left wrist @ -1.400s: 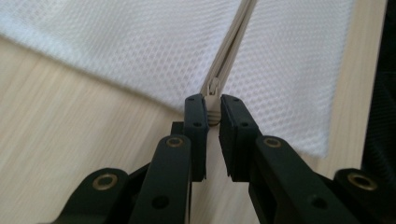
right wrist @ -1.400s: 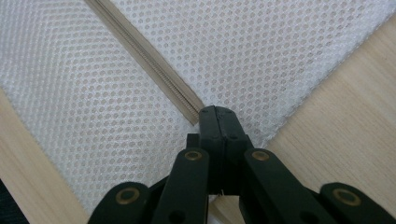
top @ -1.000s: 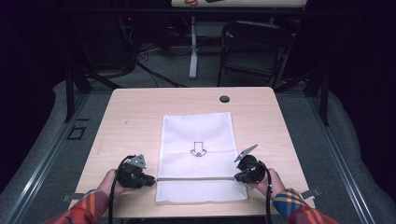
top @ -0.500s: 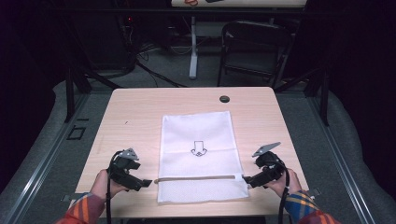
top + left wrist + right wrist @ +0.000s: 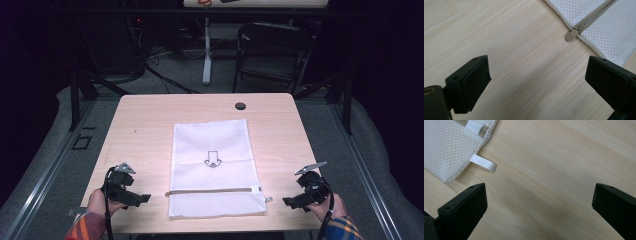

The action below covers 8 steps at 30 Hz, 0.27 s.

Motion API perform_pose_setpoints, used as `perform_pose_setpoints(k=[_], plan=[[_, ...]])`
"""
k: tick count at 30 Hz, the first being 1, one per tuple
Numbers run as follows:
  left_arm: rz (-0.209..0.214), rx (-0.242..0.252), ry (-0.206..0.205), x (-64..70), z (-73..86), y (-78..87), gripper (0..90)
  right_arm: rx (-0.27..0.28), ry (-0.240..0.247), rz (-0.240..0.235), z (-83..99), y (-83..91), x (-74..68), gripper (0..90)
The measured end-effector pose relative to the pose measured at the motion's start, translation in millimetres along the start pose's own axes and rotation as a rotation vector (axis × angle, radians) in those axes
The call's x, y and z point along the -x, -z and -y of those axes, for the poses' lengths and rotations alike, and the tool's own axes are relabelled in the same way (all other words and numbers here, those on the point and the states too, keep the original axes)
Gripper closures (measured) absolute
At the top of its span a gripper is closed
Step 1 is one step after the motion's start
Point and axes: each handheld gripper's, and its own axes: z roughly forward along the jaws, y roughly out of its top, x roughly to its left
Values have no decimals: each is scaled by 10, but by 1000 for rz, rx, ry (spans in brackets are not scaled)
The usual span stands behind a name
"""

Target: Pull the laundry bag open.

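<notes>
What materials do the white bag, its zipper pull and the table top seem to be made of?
The bag: white mesh fabric, probably synthetic; small regular holes show close up. The zipper pull: apparently matte beige plastic or rubber, with moulded ribs. The table top: pale wood or wood-look laminate, with a smooth surface and straight grain lines.

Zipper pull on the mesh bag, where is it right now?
In the high view the zipper pull sits at the left end of the zipper, on the mesh bag's near left edge, closest to the left tool.

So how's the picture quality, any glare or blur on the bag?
High view: table evenly lit, room behind dark, mesh bag slightly soft. Left gripper view: zipper pull sharp, no glare. Right gripper view: white loop crisp, soft shadow on the wood.
</notes>
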Motion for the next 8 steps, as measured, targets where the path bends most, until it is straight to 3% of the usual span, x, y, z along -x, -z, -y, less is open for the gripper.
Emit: perform_pose_setpoints(k=[4,8], plan=[[-1,-12,-25,6,-17,-31,37,-18,12,-5,-16,-24,-8,0],[-5,-21,-20,-12,-24,-68,14,-58,33,15,-9,-51,4,0]])
